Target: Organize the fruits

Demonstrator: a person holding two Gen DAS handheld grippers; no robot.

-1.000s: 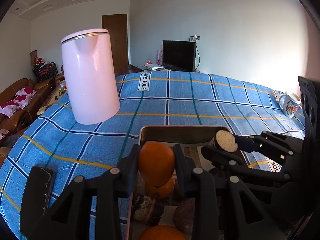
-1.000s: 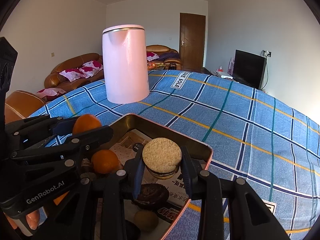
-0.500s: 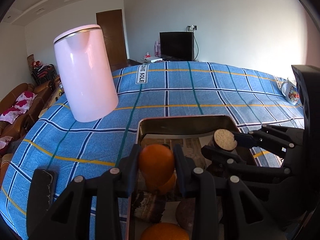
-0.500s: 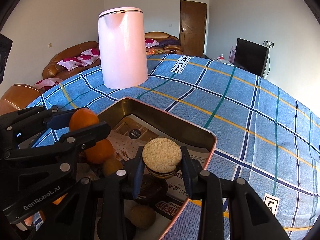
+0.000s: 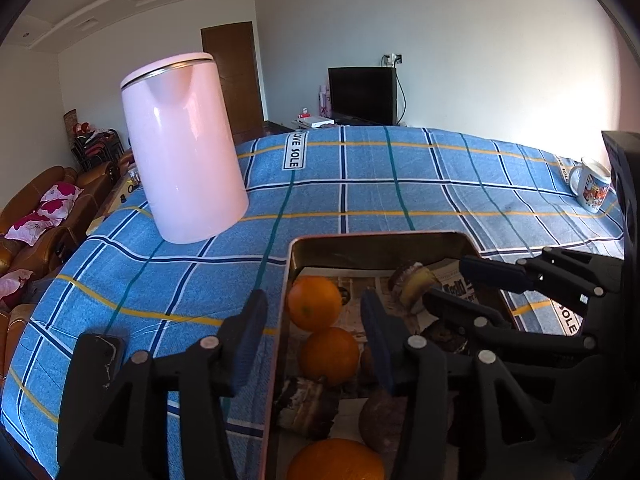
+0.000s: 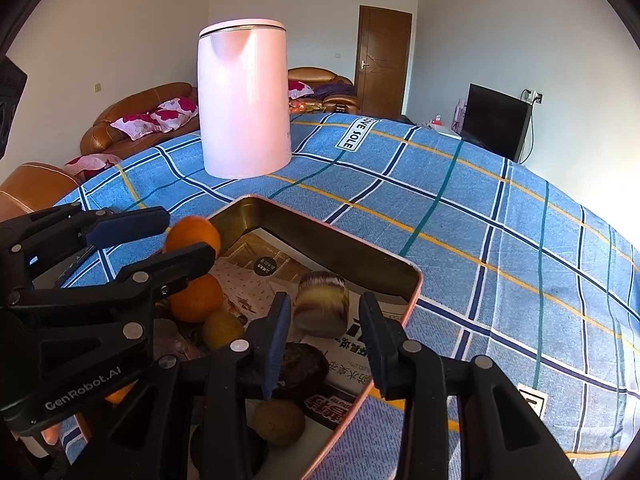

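We see both tools opening since a second ago: left tool [image 5: 314, 332] freed its orange [image 5: 315, 303], right tool [image 6: 323, 334] its biscuit [image 6: 322, 305]; both now in tin [image 6: 256, 216]

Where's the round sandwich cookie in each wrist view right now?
Left wrist view: the cookie is right of centre, inside the tray, near its back wall.
Right wrist view: it sits low-centre, just beyond the open right jaws.
Shared landmark: the pink kettle behind the tray.
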